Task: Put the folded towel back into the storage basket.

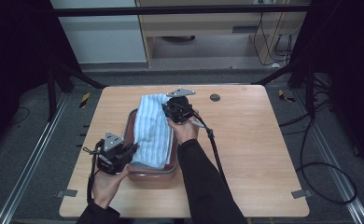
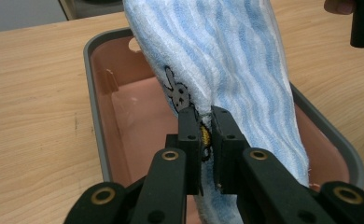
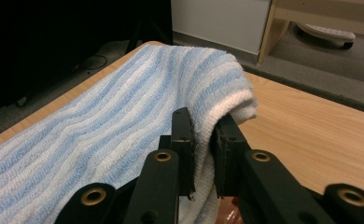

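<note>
A blue-and-white striped towel (image 1: 152,128) hangs stretched over a pink bin with a grey rim (image 1: 129,122) at the table's middle. My left gripper (image 1: 132,148) is shut on the towel's near edge, close to a small rabbit patch (image 2: 178,93); the towel (image 2: 227,60) rises away from its jaws above the bin (image 2: 94,88). My right gripper (image 1: 167,108) is shut on the towel's far edge, held above the bin's far end. In the right gripper view the towel (image 3: 124,121) drapes over and between the jaws, with the gripper (image 3: 202,122) pinching a fold.
The wooden table (image 1: 250,140) has bare room to the right and left of the bin. A small dark round disc (image 1: 214,97) lies at the far side. The right gripper's cable (image 1: 215,149) trails across the table toward the near edge.
</note>
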Demonstrator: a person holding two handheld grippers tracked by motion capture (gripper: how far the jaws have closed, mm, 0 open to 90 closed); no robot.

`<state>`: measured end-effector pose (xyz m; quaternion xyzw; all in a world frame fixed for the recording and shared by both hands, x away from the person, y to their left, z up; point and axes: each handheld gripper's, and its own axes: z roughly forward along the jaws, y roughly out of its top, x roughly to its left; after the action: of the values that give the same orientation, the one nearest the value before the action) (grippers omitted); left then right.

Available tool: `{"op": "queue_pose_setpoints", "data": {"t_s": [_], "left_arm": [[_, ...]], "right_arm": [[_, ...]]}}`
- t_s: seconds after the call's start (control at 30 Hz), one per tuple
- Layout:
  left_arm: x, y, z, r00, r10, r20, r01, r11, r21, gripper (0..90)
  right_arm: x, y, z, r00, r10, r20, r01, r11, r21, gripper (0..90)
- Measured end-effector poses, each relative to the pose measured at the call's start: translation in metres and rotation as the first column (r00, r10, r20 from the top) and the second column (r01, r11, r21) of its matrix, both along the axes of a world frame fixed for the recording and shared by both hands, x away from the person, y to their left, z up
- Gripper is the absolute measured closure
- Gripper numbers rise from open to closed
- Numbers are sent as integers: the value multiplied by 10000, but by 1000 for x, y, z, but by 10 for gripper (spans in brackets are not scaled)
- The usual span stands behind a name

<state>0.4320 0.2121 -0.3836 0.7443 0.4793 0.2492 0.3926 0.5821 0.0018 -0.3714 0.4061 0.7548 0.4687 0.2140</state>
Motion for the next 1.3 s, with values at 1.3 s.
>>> {"op": "queue_pose_setpoints", "data": {"t_s": [1.3], "left_arm": [[12,-6,-41,9913,71,-1311,28,9972,752,831]], "right_arm": [[9,9,-51,9976,143,-683,-195,9970,-752,802]]}}
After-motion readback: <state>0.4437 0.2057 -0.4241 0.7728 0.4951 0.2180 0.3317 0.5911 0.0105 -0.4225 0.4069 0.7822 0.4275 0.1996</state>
